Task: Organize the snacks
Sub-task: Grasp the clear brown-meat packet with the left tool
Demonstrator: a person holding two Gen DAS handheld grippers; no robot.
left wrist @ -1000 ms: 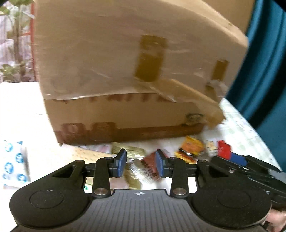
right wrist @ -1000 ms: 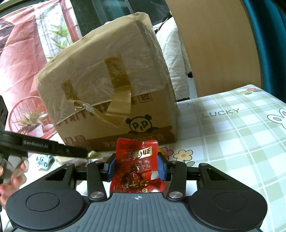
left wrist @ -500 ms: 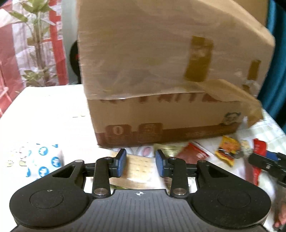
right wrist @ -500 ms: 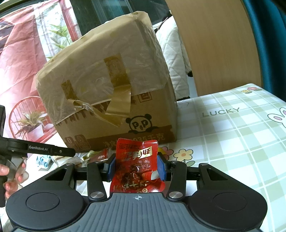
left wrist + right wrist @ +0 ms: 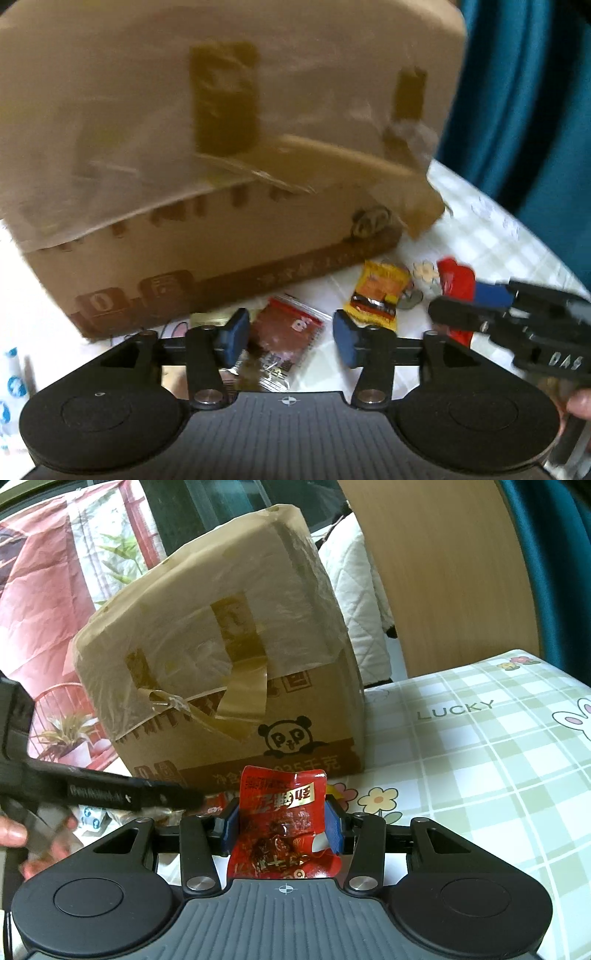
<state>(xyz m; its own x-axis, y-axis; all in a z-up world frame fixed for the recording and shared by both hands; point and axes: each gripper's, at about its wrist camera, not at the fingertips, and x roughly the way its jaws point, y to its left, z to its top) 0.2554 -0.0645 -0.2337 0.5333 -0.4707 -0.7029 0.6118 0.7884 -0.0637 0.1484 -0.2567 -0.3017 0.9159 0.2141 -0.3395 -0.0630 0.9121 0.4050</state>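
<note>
— Red snack packet [image 5: 284, 827]: where is it being kept?
— It is being pinched upright by the right hand-held gripper [image 5: 282, 829], just in front of the taped cardboard box [image 5: 221, 672] on the desk [image 5: 480, 760].
— And the left hand-held gripper [image 5: 286, 338]?
— Its jaws are being opened; a dark red packet [image 5: 284, 341] is lying on the desk between them, unpressed. A yellow packet [image 5: 376, 295] is lying just beside it.
</note>
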